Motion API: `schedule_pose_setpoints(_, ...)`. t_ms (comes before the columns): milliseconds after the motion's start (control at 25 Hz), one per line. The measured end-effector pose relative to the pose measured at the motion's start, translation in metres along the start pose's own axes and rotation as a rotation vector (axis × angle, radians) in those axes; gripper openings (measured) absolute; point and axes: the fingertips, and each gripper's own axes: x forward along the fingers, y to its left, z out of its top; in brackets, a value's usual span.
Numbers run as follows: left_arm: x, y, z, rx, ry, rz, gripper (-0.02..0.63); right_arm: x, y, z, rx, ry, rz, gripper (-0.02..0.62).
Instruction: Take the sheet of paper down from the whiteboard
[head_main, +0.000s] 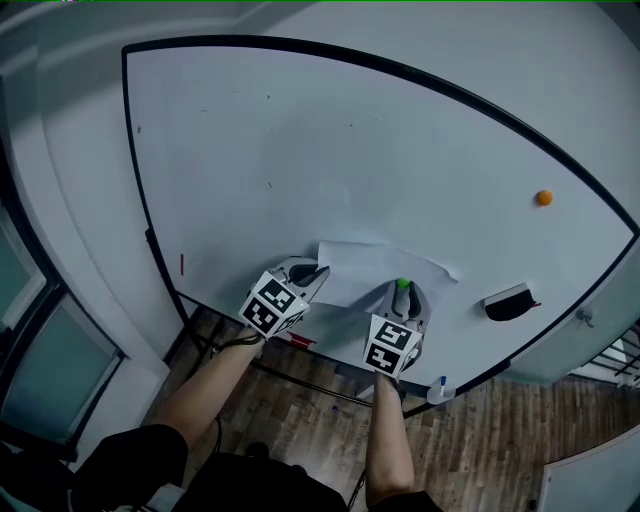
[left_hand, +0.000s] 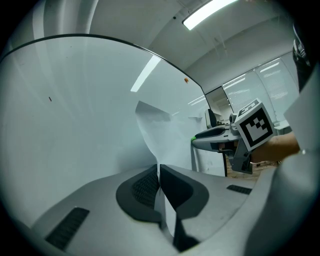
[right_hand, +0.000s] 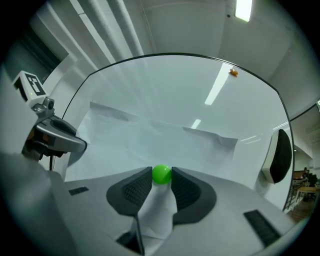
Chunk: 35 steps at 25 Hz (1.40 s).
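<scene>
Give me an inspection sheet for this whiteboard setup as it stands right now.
Surface: whiteboard, upright, mostly bare, a few small marks.
Job's things: sheet of paper, creased, against the board; green magnet near its lower edge.
Clutter: orange magnet at upper right; eraser at lower right.
Grippers: left gripper, jaws shut on the paper's left edge; right gripper, jaws closed on the green magnet.
Cables: nothing seen.
Surroundings: wooden floor below the board.

Both forearms (head_main: 215, 385) outstretched, left gripper (head_main: 321, 271) tight on the paper (head_main: 370, 262), right gripper (head_main: 403, 291) tight round a green ball (right_hand: 161, 174)
</scene>
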Motion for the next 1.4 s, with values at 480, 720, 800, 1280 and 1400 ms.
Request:
schedule_pose_setpoints(480,-0.005,0.006,-0.004,-0.026,0.008,0.03,0.021,-0.003,-0.012,0.0,0.026,-0.004,0.003,0.13)
schedule_pose_setpoints(720,-0.009,0.015,-0.007,-0.037,0.016,0.049,0.021,-0.003,-0.012,0.0,0.021,-0.002,0.007,0.13)
schedule_pose_setpoints(800,-0.011,0.017,-0.01,-0.045,0.019,0.055,0.021,-0.003,-0.013,0.0,0.025,-0.003,0.007,0.13)
schedule_pose_setpoints(1280,-0.021,0.031,-0.022,-0.079,0.031,0.095,0.021,-0.003,-0.017,-0.003,0.036,-0.002,0.017,0.13)
schedule_pose_setpoints(1400,-0.024,0.035,-0.024,-0.087,0.033,0.108,0.021,-0.004,-0.02,-0.004,0.041,-0.002,0.015,0.13)
